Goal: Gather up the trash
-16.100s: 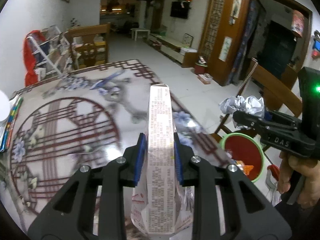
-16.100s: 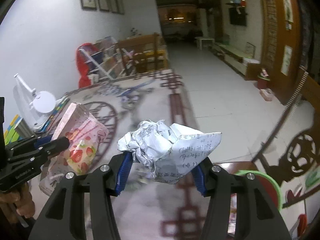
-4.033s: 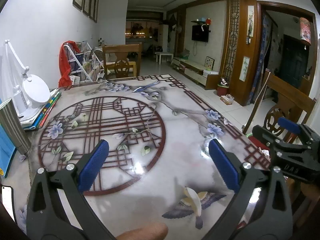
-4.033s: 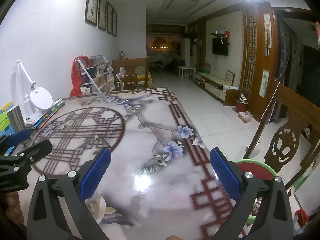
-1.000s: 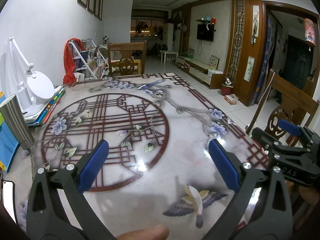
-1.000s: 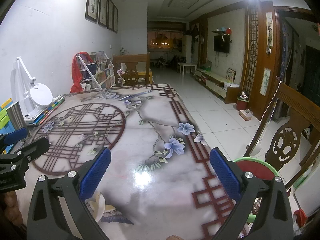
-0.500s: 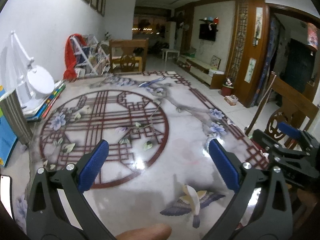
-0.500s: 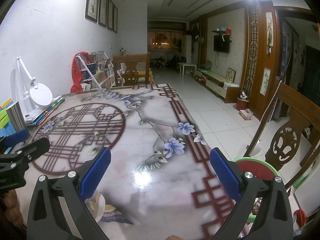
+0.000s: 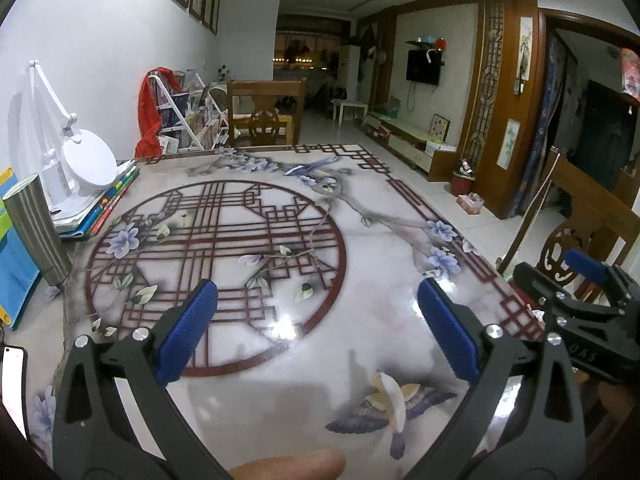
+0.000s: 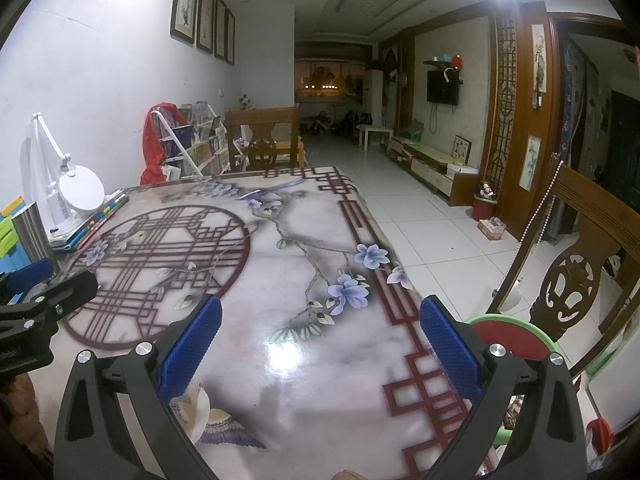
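Hovering over the painted table (image 9: 360, 304), the left gripper (image 9: 318, 320) and right gripper (image 10: 320, 332) both gape wide, holding nothing; the green-rimmed trash bin (image 10: 516, 338) sits just right of the right gripper.

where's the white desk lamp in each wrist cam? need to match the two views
Left wrist: white desk lamp at the left edge, standing on the book stack, behind the steel cup.
Right wrist: white desk lamp also far left, on the same books.
Shared landmark: the red lattice circle on the tabletop, right of the lamp in both.
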Motion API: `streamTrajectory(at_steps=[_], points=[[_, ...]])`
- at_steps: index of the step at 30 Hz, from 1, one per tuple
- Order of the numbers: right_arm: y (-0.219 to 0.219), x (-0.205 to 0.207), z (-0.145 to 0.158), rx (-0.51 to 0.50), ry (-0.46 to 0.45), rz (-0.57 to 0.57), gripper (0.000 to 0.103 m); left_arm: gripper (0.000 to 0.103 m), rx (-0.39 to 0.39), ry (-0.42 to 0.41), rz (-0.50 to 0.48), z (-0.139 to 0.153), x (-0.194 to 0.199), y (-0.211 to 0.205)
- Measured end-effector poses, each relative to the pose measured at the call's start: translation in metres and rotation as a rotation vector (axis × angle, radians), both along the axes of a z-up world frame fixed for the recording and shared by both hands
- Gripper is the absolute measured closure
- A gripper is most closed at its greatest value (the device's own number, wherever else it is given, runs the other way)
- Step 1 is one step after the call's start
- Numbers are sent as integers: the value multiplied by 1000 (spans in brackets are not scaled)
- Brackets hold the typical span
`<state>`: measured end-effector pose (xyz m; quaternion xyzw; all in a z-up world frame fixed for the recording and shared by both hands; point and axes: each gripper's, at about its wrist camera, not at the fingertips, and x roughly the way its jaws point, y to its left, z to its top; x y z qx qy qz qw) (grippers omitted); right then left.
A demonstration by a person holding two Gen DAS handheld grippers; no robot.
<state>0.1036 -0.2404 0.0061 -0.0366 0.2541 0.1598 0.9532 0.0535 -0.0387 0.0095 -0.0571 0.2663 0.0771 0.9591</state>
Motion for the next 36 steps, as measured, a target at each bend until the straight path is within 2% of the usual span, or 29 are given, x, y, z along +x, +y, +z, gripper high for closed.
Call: streamTrajectory(at_steps=[36], points=[[1,0,0,-1,1,0,7,5,-8,11,2,0,1,2]])
